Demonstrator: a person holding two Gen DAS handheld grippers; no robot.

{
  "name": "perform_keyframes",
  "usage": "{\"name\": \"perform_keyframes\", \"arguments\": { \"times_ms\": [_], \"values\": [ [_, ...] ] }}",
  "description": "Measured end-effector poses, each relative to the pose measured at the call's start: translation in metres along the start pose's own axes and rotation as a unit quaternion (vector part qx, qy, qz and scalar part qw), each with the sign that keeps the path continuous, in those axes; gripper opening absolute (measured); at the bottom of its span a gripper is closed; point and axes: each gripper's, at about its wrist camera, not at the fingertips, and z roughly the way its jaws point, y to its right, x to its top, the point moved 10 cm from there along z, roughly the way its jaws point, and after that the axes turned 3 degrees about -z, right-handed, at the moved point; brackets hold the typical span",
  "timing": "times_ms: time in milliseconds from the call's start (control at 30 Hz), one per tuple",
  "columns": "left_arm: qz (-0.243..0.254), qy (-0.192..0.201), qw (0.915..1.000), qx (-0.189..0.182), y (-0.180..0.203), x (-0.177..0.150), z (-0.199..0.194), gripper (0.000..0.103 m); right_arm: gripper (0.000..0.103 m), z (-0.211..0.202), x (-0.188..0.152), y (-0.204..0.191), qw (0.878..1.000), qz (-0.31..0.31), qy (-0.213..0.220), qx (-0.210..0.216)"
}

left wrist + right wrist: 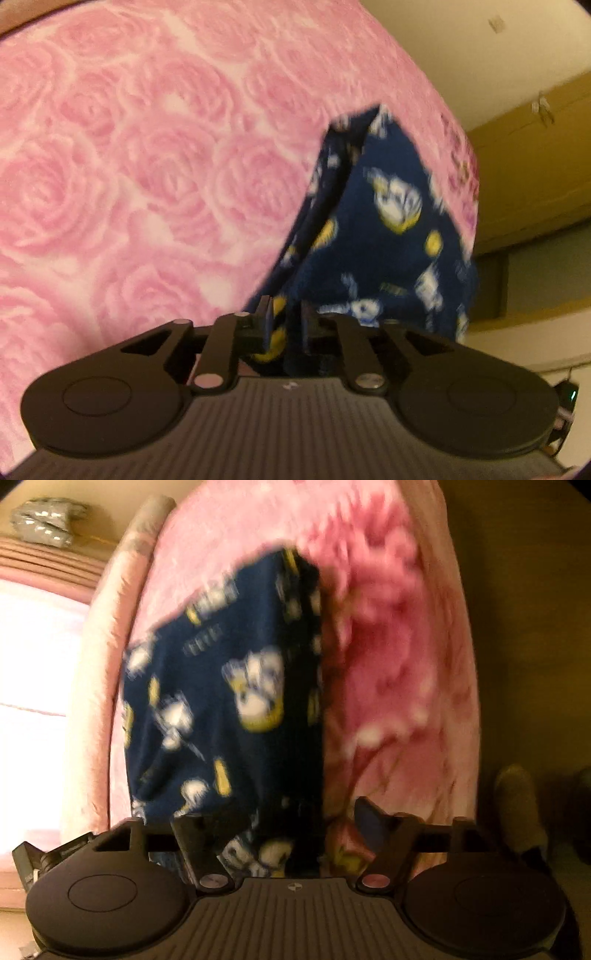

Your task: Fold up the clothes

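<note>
Left wrist view: pink rose-print bedspread (129, 166) fills the left and centre; navy printed garment (369, 229) lies on it to the right, near the bed's edge, with a raised ridge running up its middle. Left gripper (286, 325) nearly closed, jaws pinching a fold of the navy cloth that bunches between them; narrow gap probably set by the cloth's thickness. Grip on an edge likely serves to lift or carry that edge over for a fold. Yellowish wall (524, 166) beyond the bed, far right.

Right wrist view, blurred: pale bright area at far left, then a pink padded edge (107, 657), then the same garment (229, 686) spread on pink plush cover (399, 646). Right gripper (280, 834) with jaws standing well apart; cloth lies between and under them, but pads seem not to press on it. Reads as a release or a re-grip at the near hem. Dark, unclear shape at lower right.

Fold judged under way, not finished: garment still loosely heaped.
</note>
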Motion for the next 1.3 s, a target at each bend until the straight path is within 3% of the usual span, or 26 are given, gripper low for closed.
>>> {"name": "perform_keyframes", "arguments": {
  "times_ms": [33, 133, 267, 400, 533, 567, 600, 633, 667, 700, 767, 900, 967, 1000, 1033, 1067, 1133, 1167, 1233, 1267, 1300],
  "values": [
    [-0.009, 0.009, 0.9999, -0.004, 0.0, 0.006, -0.008, 0.025, 0.072, -0.008, 0.009, 0.0, 1.0, -0.007, 0.009, 0.0],
    [-0.018, 0.038, 0.9989, -0.018, 0.017, 0.044, -0.004, 0.029, 0.071, -0.017, 0.048, 0.003, 0.999, 0.001, 0.042, 0.006],
    [-0.006, 0.04, 0.9977, -0.055, 0.059, 0.084, 0.039, 0.043, 0.071, 0.004, 0.112, -0.001, 0.996, 0.025, 0.077, 0.035],
    [-0.016, 0.03, 0.9977, -0.059, 0.081, 0.111, 0.089, 0.043, 0.071, 0.033, 0.156, -0.001, 0.994, 0.053, 0.082, 0.055],
    [-0.022, 0.022, 0.9965, -0.077, 0.098, 0.126, 0.121, 0.041, 0.071, 0.052, 0.164, 0.005, 0.991, 0.086, 0.066, 0.072],
    [-0.021, 0.018, 0.9961, -0.084, 0.103, 0.127, 0.127, 0.031, 0.056, 0.055, 0.165, 0.007, 0.991, 0.089, 0.063, 0.077],
    [-0.009, 0.019, 0.9962, -0.085, 0.106, 0.128, 0.132, 0.016, 0.034, 0.059, 0.167, 0.008, 0.991, 0.091, 0.06, 0.081],
    [0.005, 0.021, 0.9962, -0.085, 0.11, 0.128, 0.136, 0.003, 0.024, 0.062, 0.168, 0.01, 0.99, 0.093, 0.057, 0.086],
    [0.025, 0.037, 0.9966, -0.069, 0.111, 0.13, 0.137, 0.003, 0.01, 0.063, 0.168, 0.011, 0.99, 0.09, 0.057, 0.088],
    [0.049, 0.059, 0.9958, -0.05, 0.112, 0.133, 0.135, 0.003, 0.007, 0.061, 0.168, 0.011, 0.991, 0.078, 0.063, 0.086],
    [0.077, 0.088, 0.9929, -0.023, 0.109, 0.136, 0.135, 0.003, 0.006, 0.056, 0.169, 0.011, 0.994, 0.04, 0.081, 0.066],
    [0.082, 0.065, 0.9943, 0.018, 0.094, 0.125, 0.156, 0.007, 0.007, 0.063, 0.167, 0.011, 0.997, 0.001, 0.076, 0.028],
    [0.075, 0.076, 0.9937, 0.034, 0.094, 0.125, 0.153, 0.018, 0.011, 0.066, 0.168, 0.009, 0.998, -0.019, 0.066, 0.011],
    [0.06, 0.088, 0.9936, 0.038, 0.093, 0.126, 0.144, 0.021, 0.033, 0.065, 0.171, 0.006, 0.998, -0.033, 0.061, -0.002],
    [0.043, 0.102, 0.993, 0.042, 0.092, 0.128, 0.134, 0.024, 0.046, 0.063, 0.175, 0.004, 0.997, -0.049, 0.058, -0.019],
    [0.024, 0.119, 0.9915, 0.046, 0.088, 0.129, 0.12, 0.023, 0.069, 0.058, 0.181, 0.003, 0.995, -0.067, 0.063, -0.042],
    [-0.009, 0.152, 0.9865, 0.061, 0.082, 0.124, 0.087, 0.021, 0.071, 0.043, 0.193, -0.003, 0.988, -0.11, 0.087, -0.06],
    [-0.018, 0.164, 0.9842, 0.065, 0.082, 0.119, 0.072, 0.01, 0.071, 0.037, 0.197, -0.008, 0.985, -0.134, 0.091, -0.059],
    [-0.007, 0.167, 0.9844, 0.054, 0.097, 0.095, 0.049, 0.0, 0.071, 0.03, 0.195, -0.024, 0.977, -0.192, 0.082, -0.048],
    [0.005, 0.163, 0.9855, 0.048, 0.108, 0.08, 0.043, 0.0, 0.065, 0.03, 0.189, -0.037, 0.969, -0.232, 0.07, -0.036],
    [0.014, 0.156, 0.9866, 0.047, 0.117, 0.063, 0.042, 0.0, 0.049, 0.031, 0.181, -0.049, 0.959, -0.275, 0.058, -0.024]
  ]
}}
